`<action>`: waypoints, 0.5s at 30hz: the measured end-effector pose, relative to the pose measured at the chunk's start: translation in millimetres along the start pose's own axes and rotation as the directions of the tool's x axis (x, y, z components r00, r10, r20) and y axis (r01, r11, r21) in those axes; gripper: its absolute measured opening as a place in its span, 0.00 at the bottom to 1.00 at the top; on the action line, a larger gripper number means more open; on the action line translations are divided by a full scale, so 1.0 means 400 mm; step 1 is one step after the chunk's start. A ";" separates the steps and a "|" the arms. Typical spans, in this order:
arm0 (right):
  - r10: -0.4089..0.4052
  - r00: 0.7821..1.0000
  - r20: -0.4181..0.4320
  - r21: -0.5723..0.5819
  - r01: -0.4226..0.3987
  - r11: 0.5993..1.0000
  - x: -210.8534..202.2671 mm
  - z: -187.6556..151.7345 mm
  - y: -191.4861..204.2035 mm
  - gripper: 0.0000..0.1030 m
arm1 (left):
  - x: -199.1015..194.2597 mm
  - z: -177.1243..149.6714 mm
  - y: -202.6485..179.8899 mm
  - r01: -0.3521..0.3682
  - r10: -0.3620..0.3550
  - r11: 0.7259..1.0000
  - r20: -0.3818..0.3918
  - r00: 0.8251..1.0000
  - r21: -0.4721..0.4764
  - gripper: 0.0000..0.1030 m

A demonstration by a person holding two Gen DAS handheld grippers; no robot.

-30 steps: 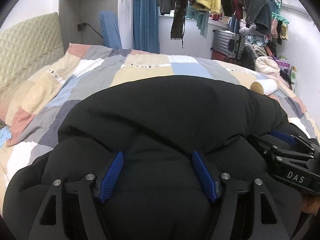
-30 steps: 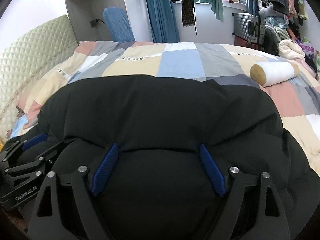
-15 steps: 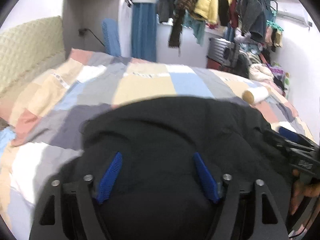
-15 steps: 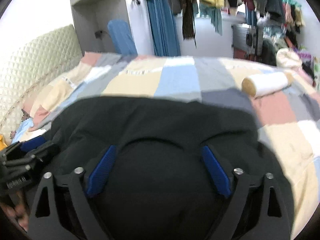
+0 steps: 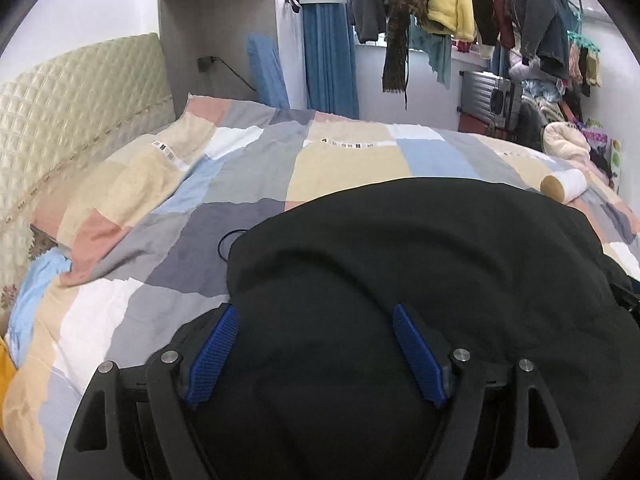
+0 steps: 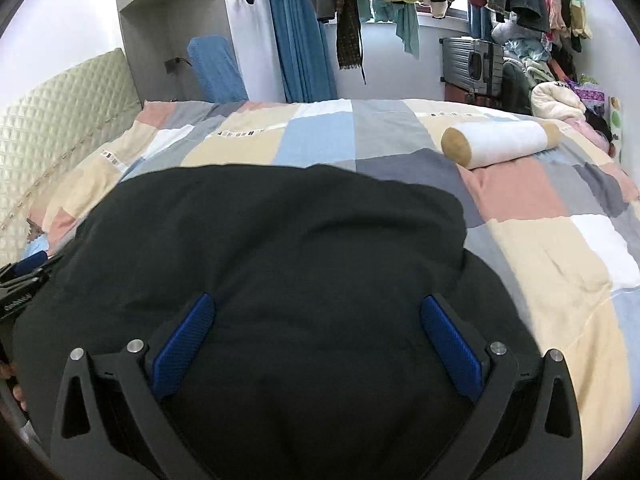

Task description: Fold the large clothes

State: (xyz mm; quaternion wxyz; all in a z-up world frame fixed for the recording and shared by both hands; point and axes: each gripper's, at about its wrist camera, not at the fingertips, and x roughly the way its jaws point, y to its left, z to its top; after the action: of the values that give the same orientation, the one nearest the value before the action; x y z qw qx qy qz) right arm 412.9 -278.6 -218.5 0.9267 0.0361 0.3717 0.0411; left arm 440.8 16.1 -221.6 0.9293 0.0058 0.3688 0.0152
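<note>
Left wrist view: the left tool (image 5: 314, 350) stands with its two blue pads (image 5: 212, 356) fairly wide apart, and the black garment (image 5: 420, 264) bulges up between them. Whether the pads press on the cloth or merely flank it cannot be told. The one garment lies bunched on the bed, spreading ahead of the tool and off to its right, where its edge reaches the frame border. One thin dark loop of cord (image 5: 229, 245) pokes out at the garment's left edge, ahead and left of the tool. The patchwork quilt (image 5: 344, 164) covers the bed beyond and to the left. One white bolster (image 5: 564, 185) with a tan end lies far ahead on the right. One quilted headboard (image 5: 76, 120) runs along the left side. Hanging clothes (image 5: 444, 0) crowd a rail high ahead, and one grey suitcase (image 5: 490, 96) stands below them.

Right wrist view: the right tool (image 6: 316, 346) is opening, its two blue pads (image 6: 450, 352) spread very wide with the black garment (image 6: 280, 240) mounded between them and not visibly pinched. The garment fills the space ahead and to the left. The left tool (image 6: 24, 280) shows at the far left edge, against the garment's side. The white bolster (image 6: 502, 144) lies ahead on the right, well clear of the garment, on the quilt (image 6: 532, 240). One blue curtain (image 6: 300, 40) hangs far ahead.
</note>
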 end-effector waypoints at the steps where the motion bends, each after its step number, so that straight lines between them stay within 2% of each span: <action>1: 0.000 1.000 0.005 -0.001 0.000 1.000 0.008 0.000 0.002 1.00 | 0.008 -0.004 -0.004 0.001 -0.001 1.000 -0.004 1.000 -0.002 0.77; 6: -0.003 1.000 0.019 0.003 0.003 1.000 0.017 -0.015 0.011 1.00 | 0.024 -0.012 0.004 0.029 -0.030 0.999 -0.022 0.999 -0.018 0.79; 12: -0.009 0.999 0.053 0.018 0.008 1.000 -0.015 -0.017 0.004 1.00 | -0.015 -0.004 0.005 0.013 -0.013 1.000 0.015 1.000 -0.026 0.79; 15: 0.005 0.996 0.095 0.033 -0.008 0.999 -0.079 -0.012 0.006 1.00 | -0.071 0.005 0.005 0.029 -0.026 0.998 0.059 0.998 -0.047 0.80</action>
State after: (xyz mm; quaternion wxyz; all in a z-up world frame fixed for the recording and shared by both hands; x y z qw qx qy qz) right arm 386.5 -279.4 -200.0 0.9424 0.0547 0.3280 0.0362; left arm 421.5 17.2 -200.6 0.9397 -0.0214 0.3411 0.0110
